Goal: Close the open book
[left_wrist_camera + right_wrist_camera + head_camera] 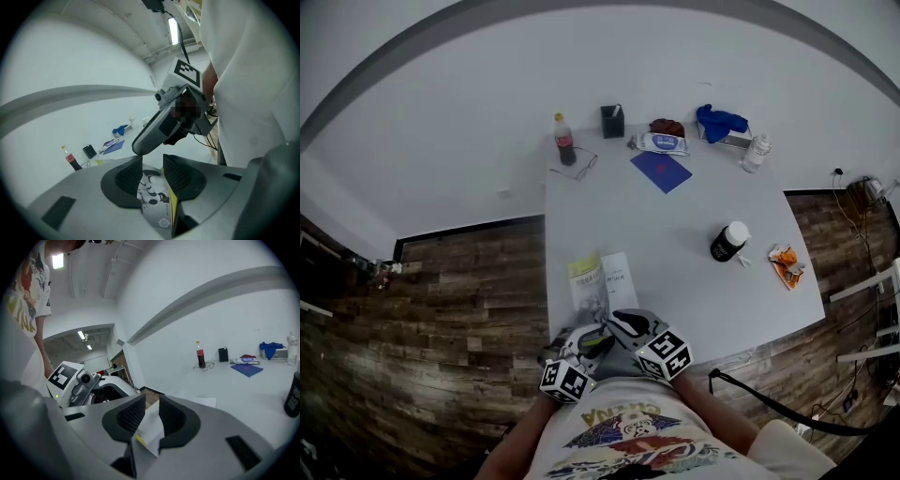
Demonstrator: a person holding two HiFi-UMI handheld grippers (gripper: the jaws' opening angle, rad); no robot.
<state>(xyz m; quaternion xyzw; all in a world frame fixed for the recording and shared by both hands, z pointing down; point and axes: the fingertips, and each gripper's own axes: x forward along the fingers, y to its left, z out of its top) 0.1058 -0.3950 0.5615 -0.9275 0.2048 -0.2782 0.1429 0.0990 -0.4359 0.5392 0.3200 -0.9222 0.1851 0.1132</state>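
The open book (601, 281), a thin booklet with white pages and a yellow-green strip, lies at the near edge of the white table (675, 225). Both grippers meet at its near end, right in front of the person. My left gripper (584, 343) is shut on a printed page with a yellow edge (155, 199), which stands between its ribbed pads. Beside it my right gripper (622, 325) is shut on a white page (149, 426). The right gripper's body (166, 124) fills the left gripper view ahead of the jaws. The left gripper's body (79, 385) appears at the left of the right gripper view.
Along the table's far edge stand a cola bottle (565, 140), glasses (583, 167), a black holder (612, 121), a blue notebook (661, 171), a blue cloth (720, 122) and a clear bottle (756, 152). A black jar (729, 241) and an orange packet (786, 263) sit right.
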